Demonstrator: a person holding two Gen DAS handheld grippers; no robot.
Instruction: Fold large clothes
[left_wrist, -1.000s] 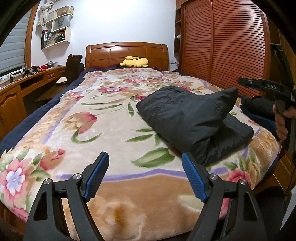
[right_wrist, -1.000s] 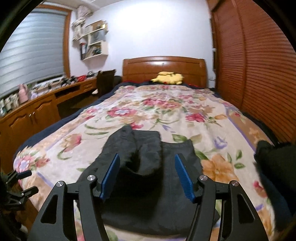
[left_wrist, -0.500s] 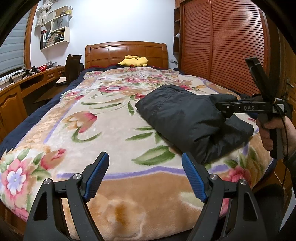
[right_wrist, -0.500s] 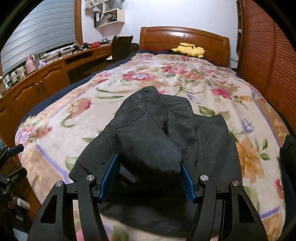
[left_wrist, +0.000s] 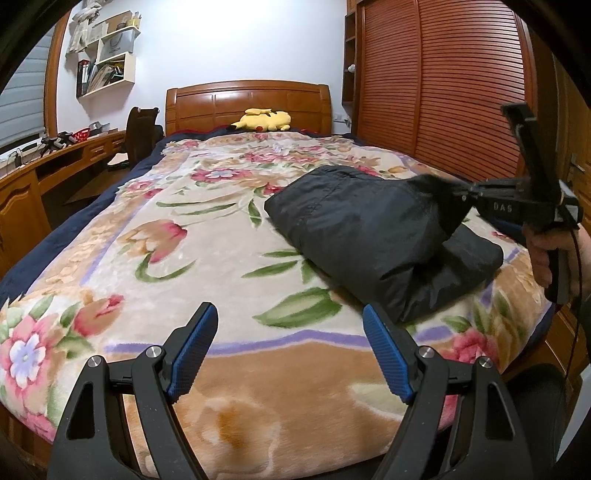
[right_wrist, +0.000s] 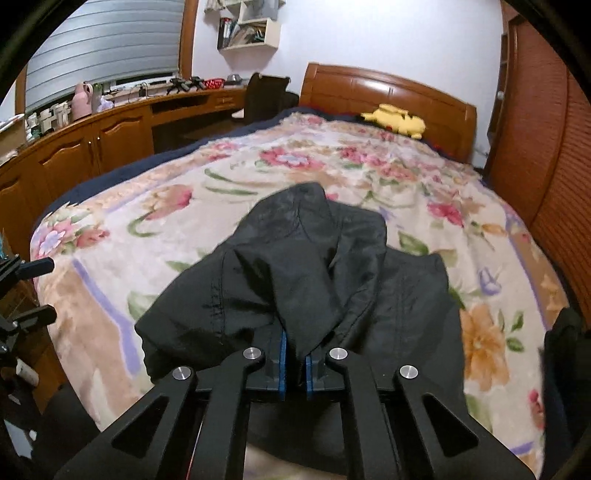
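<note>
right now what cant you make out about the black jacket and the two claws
- Black jacket: its near edge is hidden by the right claw in the right wrist view, so the garment's type and fold count are unclear.
- Dark heap: cut off by the right edge of the right wrist view.
- Left claw: open over the floral blanket; its height above it is unclear.

The right gripper (right_wrist: 294, 363) has just clamped its jaws, and the pinched fabric of the black jacket (right_wrist: 303, 280) hides the pad tips. From the left wrist, that gripper's front end is buried in the raised fold, blurred at its edge. A dark garment (right_wrist: 563, 354) at the right rim is cut off, its kind unreadable. The person's hand (left_wrist: 545, 254) is cropped. The shelf (left_wrist: 107, 62) contents are too small to read.
</note>
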